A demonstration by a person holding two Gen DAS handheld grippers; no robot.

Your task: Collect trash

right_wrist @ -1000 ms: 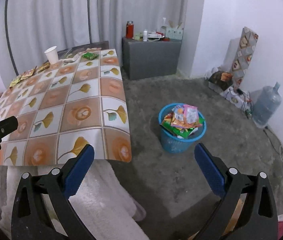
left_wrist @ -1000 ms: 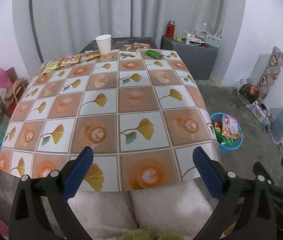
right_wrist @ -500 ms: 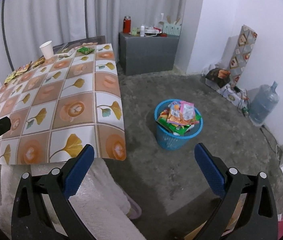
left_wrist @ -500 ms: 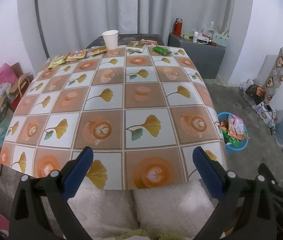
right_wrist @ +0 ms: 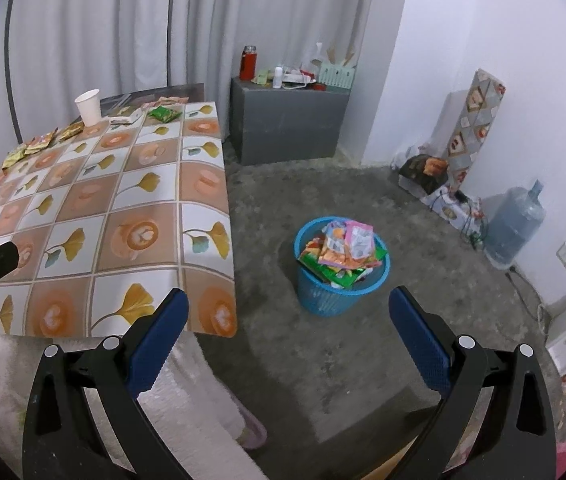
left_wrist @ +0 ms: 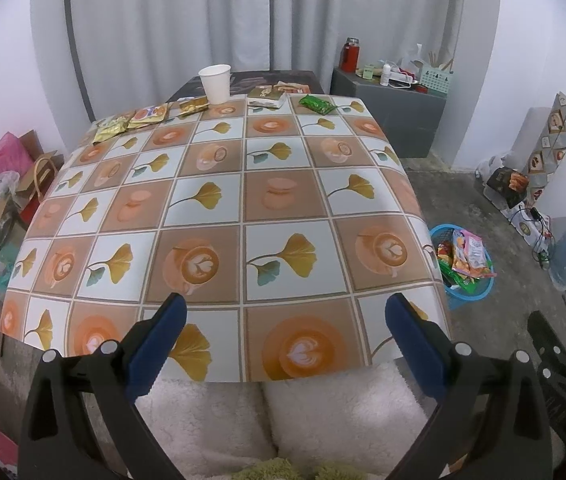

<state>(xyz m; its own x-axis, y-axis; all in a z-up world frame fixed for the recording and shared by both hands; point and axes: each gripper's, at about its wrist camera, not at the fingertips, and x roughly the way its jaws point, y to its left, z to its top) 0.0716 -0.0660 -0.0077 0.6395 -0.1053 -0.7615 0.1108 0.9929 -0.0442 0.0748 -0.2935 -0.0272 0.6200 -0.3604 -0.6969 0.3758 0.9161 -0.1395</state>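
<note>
Both grippers' fingers [left_wrist: 415,336] wide apart, empty

The table [left_wrist: 219,208] edge hides part of the blue basket [left_wrist: 468,295]; wrapper labels too small.

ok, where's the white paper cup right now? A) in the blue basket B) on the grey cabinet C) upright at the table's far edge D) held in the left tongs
C: the white paper cup stands upright at the far edge of the table, beside the wrappers; both tongs are open and empty.
</note>
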